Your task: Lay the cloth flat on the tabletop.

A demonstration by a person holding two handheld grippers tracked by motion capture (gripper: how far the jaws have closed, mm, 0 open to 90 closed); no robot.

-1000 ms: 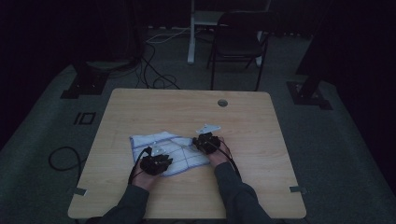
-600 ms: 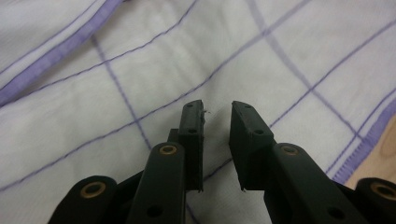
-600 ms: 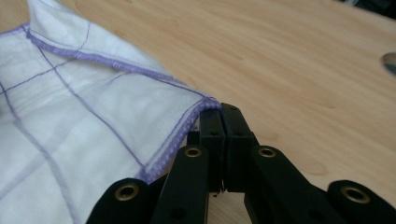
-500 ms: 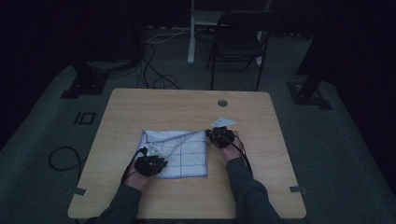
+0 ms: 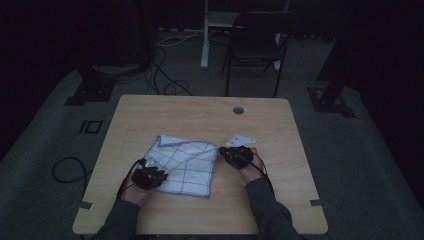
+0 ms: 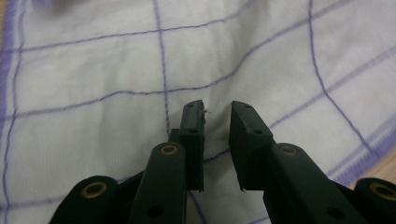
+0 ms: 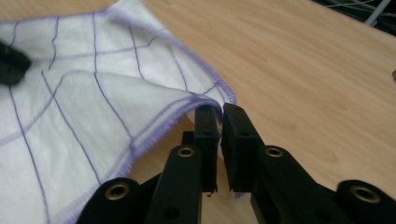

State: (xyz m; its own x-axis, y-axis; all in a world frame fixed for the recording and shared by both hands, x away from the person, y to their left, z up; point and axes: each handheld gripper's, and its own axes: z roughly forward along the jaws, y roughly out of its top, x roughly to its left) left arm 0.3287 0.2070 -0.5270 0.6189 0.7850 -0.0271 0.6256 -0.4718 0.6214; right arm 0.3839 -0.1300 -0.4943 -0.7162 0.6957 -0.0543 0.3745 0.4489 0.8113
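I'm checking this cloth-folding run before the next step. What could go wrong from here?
1. The right tongs have just been easing open with the cloth corner between them; that lifted corner may slip and flop back.
2. The left tongs stand over the cloth with a gap between the jaws, gripping nothing; the cloth could drag across the table if the right side pulls.

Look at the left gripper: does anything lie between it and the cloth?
Nothing visible does. The left gripper hangs directly over the cloth, jaws slightly apart with bare fabric showing in the gap between them.
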